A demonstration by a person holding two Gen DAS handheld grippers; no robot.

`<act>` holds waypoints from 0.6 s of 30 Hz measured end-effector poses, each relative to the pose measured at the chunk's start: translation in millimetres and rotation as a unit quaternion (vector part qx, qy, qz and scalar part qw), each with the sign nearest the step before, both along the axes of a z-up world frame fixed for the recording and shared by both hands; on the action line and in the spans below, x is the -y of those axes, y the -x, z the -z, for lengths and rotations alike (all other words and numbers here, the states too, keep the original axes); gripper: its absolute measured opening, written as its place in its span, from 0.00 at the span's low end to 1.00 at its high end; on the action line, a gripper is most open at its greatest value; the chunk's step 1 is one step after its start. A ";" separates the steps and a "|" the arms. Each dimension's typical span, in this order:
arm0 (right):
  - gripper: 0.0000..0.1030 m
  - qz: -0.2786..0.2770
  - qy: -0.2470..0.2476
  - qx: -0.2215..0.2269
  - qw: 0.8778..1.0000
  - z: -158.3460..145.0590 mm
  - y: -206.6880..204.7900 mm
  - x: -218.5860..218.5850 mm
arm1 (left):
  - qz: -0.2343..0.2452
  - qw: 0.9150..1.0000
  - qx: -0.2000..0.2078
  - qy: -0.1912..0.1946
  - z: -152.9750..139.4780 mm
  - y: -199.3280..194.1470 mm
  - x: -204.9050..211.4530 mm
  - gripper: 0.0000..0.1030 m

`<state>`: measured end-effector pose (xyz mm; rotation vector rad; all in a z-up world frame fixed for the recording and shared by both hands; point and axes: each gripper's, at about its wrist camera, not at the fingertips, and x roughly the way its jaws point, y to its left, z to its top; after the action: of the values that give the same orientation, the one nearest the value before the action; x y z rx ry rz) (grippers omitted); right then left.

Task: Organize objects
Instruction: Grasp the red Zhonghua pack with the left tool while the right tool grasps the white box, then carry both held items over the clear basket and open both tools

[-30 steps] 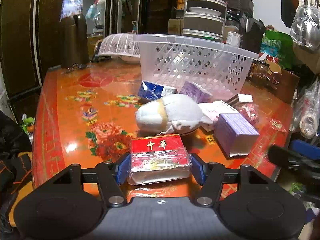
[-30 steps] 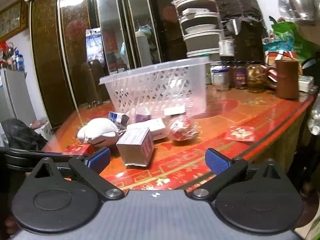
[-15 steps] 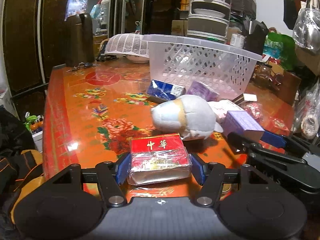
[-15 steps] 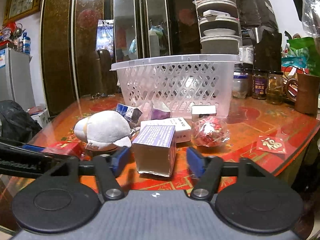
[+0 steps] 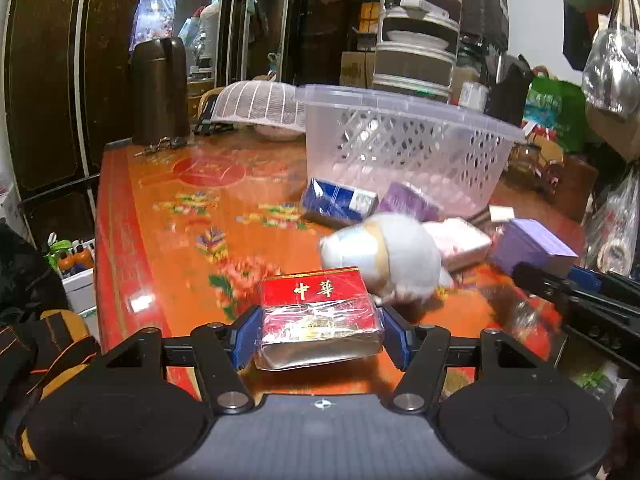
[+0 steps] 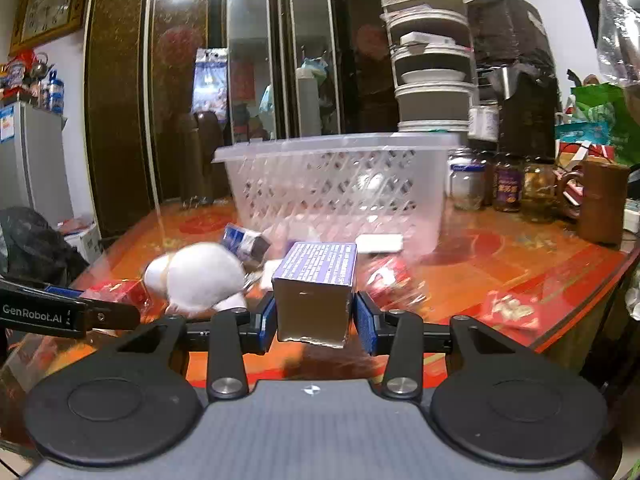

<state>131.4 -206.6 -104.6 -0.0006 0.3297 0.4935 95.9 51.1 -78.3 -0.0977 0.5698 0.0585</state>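
The translucent white plastic basket with lattice sides stands upright at the far middle of the glossy orange-red lacquered worktop with flower patterns; what lies in it cannot be made out through the lattice. The left gripper is closed on the red cellophane-wrapped cigarette pack with gold characters, its blue pads pressing the pack's two short sides, so that the pack's long axis runs across the gripper and its printed red face looks up. The right gripper is closed on the purple-topped cardboard box with silver-grey sides, one pad on each side wall, the printed purple face up and the box's length pointing away toward the basket. Between the two held things a soft white rounded plush toy with a tan band lies on the worktop. Just before the basket lie a blue wrapped pack, tilted, a small purple pack and a pale pink flat box. Glass jars stand to the right of the basket
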 end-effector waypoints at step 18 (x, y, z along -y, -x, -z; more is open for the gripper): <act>0.43 -0.011 -0.057 0.002 0.998 -62.7 -41.1 35.2 | 0.054 0.997 0.052 -0.013 -58.9 -57.6 3.7 0.64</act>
<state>172.5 -241.8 -41.9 0.1051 0.2970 0.5343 153.5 47.4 -19.3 -0.0446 0.4693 -0.0438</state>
